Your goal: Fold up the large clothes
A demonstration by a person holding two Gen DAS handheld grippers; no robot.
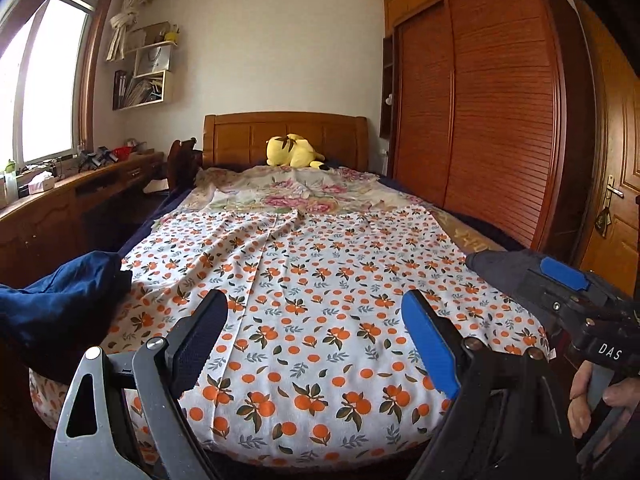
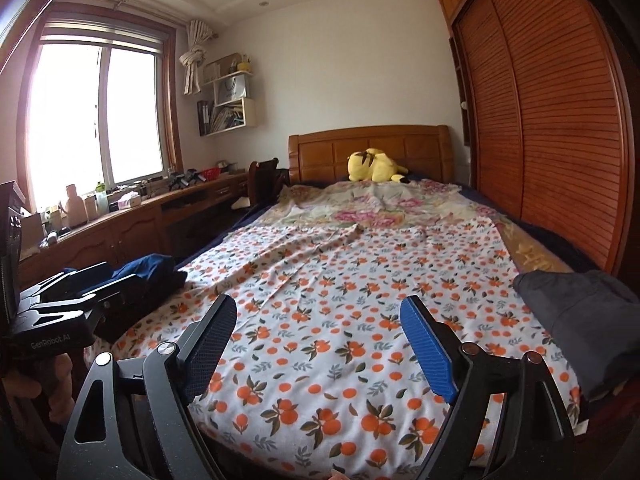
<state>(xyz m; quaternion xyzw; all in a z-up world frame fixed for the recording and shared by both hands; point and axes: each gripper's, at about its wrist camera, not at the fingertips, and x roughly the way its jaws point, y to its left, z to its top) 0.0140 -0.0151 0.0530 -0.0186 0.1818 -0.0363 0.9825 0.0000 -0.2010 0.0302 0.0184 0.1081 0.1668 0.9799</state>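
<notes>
A rumpled dark blue garment (image 1: 60, 304) (image 2: 148, 268) lies at the bed's near left corner. At the near right corner a dark grey garment (image 2: 576, 312) is heaped. A white cloth printed with oranges (image 1: 320, 280) (image 2: 340, 300) covers the near half of the bed, with long creases running away from me. My left gripper (image 1: 315, 298) hovers open over this cloth, nothing between its fingers. My right gripper (image 2: 320, 302) is also open and empty above the cloth. Each tool shows at the edge of the other's view, and a hand (image 1: 588, 396) holds the right one.
A floral cover (image 1: 296, 192) and a yellow plush toy (image 1: 294, 152) lie toward the wooden headboard (image 2: 368, 148). A cluttered desk (image 2: 120, 216) under a window runs along the left. Slatted wardrobe doors (image 2: 560, 120) stand close on the right, with a room door (image 1: 616, 184) beside them.
</notes>
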